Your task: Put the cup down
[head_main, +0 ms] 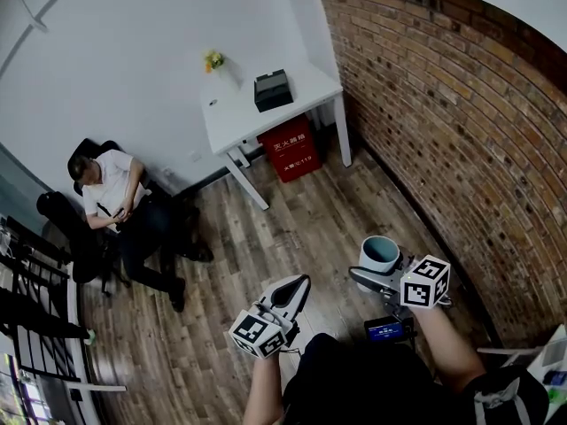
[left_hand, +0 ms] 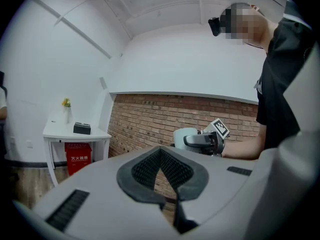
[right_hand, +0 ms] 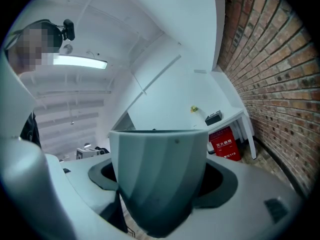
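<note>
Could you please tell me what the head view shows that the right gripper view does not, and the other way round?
Only the head view: the seated person, the black rack at the left edge, and the open mouth of the cup seen from above. Only the right gripper view: the ceiling light strip, and the right gripper closed on the cup's ribbed outer wall, close up. Both: the cup, the white table with the black box on it, the red box underneath, and the brick wall.

Holding the cup [head_main: 379, 253] upright in the right gripper [head_main: 372, 271] above the wooden floor [head_main: 292, 228], positioning the empty left gripper [head_main: 301, 283] nearby, well apart from the white table [head_main: 257, 118].
</note>
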`<state>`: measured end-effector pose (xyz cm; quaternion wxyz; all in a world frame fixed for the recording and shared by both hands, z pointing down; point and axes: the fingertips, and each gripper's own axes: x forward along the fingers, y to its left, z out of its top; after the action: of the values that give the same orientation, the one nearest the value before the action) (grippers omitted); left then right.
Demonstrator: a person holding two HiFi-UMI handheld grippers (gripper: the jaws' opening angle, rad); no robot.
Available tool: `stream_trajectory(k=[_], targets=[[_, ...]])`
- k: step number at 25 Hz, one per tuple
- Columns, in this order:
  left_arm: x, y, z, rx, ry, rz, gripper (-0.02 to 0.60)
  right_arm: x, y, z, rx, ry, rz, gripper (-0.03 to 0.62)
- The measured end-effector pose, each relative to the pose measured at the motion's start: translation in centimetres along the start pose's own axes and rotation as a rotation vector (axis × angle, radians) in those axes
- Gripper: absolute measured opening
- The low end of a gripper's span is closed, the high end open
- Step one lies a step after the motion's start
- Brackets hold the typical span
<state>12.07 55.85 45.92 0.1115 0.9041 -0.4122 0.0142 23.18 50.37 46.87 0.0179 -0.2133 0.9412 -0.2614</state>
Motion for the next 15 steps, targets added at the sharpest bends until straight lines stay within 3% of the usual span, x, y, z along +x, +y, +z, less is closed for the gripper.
stream_trajectory(k=[8, 15], targets=[[2.1, 5.6, -0.5, -0.035, 0.003, 0.022, 0.008, 3.6, -4.1, 0.4, 0.026, 0.027, -0.022, 0.399], [6.4, 16.0, 0.6, -0.059, -0.001, -0.001, 0.008, 10.4, -10.5, 3.6, 0.038, 0.015, -0.096, 0.399]])
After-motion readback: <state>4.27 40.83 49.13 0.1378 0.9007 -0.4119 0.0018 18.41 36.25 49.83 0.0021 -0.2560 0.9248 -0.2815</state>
